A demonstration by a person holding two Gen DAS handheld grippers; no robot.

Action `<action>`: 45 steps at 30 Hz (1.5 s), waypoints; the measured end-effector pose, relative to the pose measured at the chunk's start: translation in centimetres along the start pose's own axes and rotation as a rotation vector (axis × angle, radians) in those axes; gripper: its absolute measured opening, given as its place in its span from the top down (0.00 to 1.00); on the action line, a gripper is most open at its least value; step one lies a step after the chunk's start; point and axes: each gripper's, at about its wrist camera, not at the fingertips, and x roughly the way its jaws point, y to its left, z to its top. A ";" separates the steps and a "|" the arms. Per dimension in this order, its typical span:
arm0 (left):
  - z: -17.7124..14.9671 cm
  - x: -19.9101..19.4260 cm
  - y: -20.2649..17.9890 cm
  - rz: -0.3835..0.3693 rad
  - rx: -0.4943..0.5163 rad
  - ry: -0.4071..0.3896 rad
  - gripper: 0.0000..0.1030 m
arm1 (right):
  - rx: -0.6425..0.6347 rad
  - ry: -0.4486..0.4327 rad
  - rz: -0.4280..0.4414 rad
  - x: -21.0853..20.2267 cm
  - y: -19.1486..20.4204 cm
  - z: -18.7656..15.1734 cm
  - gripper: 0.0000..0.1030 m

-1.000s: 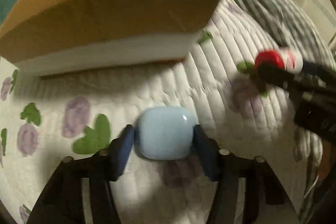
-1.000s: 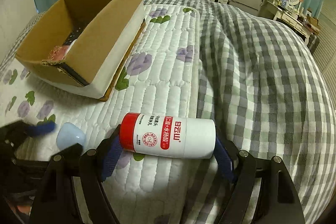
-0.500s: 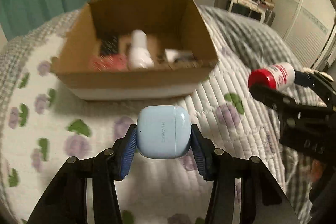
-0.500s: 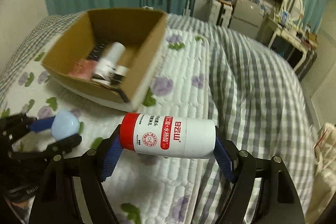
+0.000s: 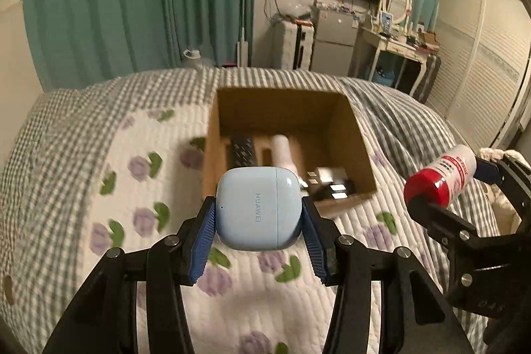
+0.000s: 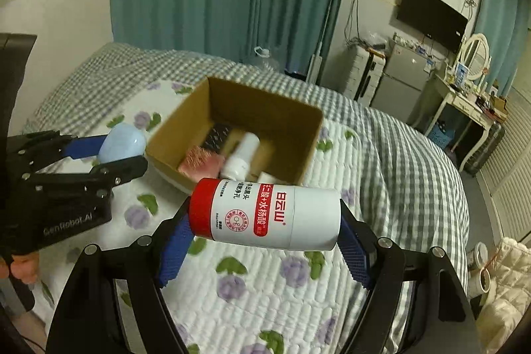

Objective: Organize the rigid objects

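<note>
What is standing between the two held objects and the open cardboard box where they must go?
Nothing visible. The left gripper holds the blue earbud case, the right gripper the red-capped bottle, both above the quilt. The cardboard box is open on top, though partly filled.

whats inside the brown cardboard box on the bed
Inside the brown cardboard box: a white bottle, a pink item, a dark flat object and small white pieces. Its near wall and the held items hide the rest.
</note>
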 end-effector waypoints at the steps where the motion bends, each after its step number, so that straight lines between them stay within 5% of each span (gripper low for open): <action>1: 0.5 0.1 0.3 0.009 0.003 -0.008 0.51 | 0.003 -0.006 0.006 0.1 0.1 0.4 0.24; 13: 6.3 7.5 1.5 0.051 0.057 -0.008 0.51 | 0.102 -0.078 -0.013 6.2 -2.1 6.9 0.24; 28: 4.3 16.0 -0.3 0.055 0.140 0.073 0.51 | 0.155 0.034 -0.036 18.4 -4.5 7.0 0.24; 32: 4.3 16.1 -0.2 0.059 0.122 0.074 0.49 | 0.142 0.032 -0.064 19.0 -3.7 7.6 0.24; 37: 4.6 13.7 -0.6 0.038 0.124 0.029 0.31 | 0.224 0.034 -0.054 18.2 -4.7 7.8 0.22; 45: 7.1 4.5 -0.5 0.056 0.094 -0.086 0.31 | 0.246 -0.014 -0.128 9.0 -6.7 8.8 0.22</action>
